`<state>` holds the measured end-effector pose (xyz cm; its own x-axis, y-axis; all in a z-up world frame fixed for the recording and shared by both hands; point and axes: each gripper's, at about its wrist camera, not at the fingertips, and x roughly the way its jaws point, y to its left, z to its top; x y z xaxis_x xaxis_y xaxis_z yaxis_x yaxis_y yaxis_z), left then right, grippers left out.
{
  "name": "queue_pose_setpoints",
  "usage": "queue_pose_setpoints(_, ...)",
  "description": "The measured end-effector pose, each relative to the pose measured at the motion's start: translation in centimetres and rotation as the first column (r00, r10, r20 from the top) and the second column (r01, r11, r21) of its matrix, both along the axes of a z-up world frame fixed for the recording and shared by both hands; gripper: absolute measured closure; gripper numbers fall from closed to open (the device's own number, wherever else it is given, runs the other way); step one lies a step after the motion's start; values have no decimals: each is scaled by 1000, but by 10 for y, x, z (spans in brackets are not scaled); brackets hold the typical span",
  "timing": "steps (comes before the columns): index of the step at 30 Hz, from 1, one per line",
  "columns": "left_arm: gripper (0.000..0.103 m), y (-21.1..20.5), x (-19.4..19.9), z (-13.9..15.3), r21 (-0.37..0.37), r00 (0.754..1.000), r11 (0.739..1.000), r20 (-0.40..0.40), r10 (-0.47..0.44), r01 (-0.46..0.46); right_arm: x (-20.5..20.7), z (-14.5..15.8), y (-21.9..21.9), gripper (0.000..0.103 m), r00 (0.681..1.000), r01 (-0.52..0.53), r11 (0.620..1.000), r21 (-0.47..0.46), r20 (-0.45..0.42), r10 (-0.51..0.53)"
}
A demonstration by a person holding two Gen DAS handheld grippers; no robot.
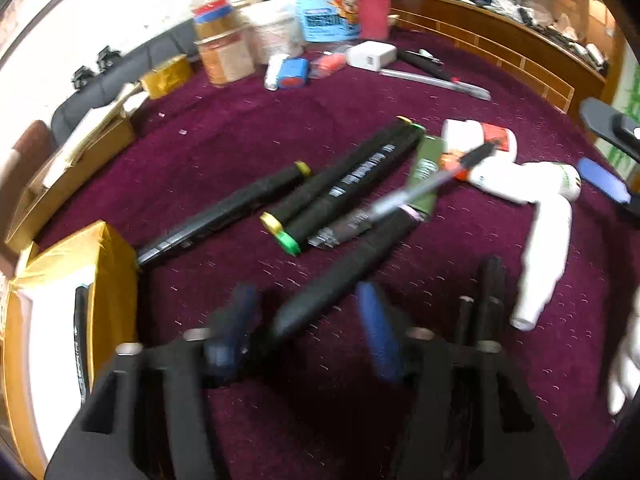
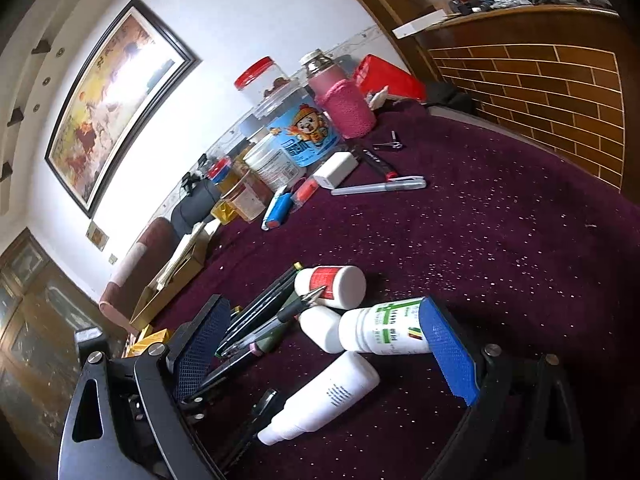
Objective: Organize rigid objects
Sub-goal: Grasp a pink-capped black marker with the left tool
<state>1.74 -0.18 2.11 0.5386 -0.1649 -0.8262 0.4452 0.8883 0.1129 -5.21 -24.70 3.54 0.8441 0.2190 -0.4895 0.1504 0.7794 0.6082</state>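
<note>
- Nearest my left camera is the left gripper (image 1: 308,316), its blue-padded fingers (image 1: 378,332) blurred and standing either side of the blunt end of a thick black marker (image 1: 340,276) on the maroon speckled tablecloth (image 1: 240,152). I see a gap on both sides of the barrel, so the pads are not pressing on it.
- Beyond that marker lies a loose heap of pens: two black markers with yellow and green end caps (image 1: 348,184), an olive-green marker (image 1: 426,174), and a slim grey pen with a black grip (image 1: 428,184) resting across the top.
- Another black marker with a yellow cap (image 1: 232,208) lies apart on the left, pointing toward a gold foil box (image 1: 76,280) that already has a dark pen (image 1: 80,344) inside.
- In my right camera, the right gripper (image 2: 320,344) is spread wide and holds nothing. Between its blue pads I see a white bottle with green print (image 2: 380,330), touching the right pad, and a plain white spray bottle (image 2: 324,396) lying on its side just below.
- A small white bottle with a red label (image 2: 332,284) lies just beyond them, with the grey pen's tip against it.
- At the far edge of the cloth stand a blue cartoon-printed tub (image 2: 308,132), a pink knit-sleeved flask (image 2: 340,100) and a white charger block (image 2: 336,170).
</note>
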Motion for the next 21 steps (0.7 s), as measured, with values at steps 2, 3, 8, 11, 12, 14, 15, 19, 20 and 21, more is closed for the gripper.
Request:
queue_pose_setpoints(2,87,8,-7,4,-45,999,999,-42,11,-13,1,-3,-1,10,1000,2,1000,3,-15,-2)
queue_pose_setpoints(3,90,15,-11,4,-75,998,997,-64,14,-19,1,-4,-1,10,1000,6,1000,2,-25,-6)
queue_pose_setpoints(8,91,38,-36,6,-171,990,984,-141,31,-55,2,-9,-2,10,999,0,1000,23,-50,1)
queue_pose_setpoints(11,90,31,-39,5,-176,989,983,-145,32,-57,3,-10,-1,10,999,-1,1000,18,-54,2)
queue_pose_setpoints(12,90,28,-35,3,-171,988,983,-149,41,-66,3,-10,-1,10,998,-3,1000,15,-60,4)
queue_pose_setpoints(14,85,25,-30,1,-179,990,981,-127,58,-81,3,-11,0,10,998,-2,1000,9,-68,2)
queue_pose_setpoints(15,84,22,-28,0,-185,992,979,-113,60,-80,3,-11,0,10,998,0,1000,6,-69,0)
queue_pose_setpoints(19,91,22,-28,-1,-193,995,978,-76,63,-76,4,-11,3,10,997,0,1000,-13,-81,-1)
queue_pose_setpoints(20,91,28,-29,0,-227,994,970,-91,65,-84,4,-11,4,10,996,-2,1000,-19,-84,1)
queue_pose_setpoints(21,91,35,-31,2,-263,992,960,-98,75,-99,5,-11,5,10,996,-3,1000,-27,-87,0)
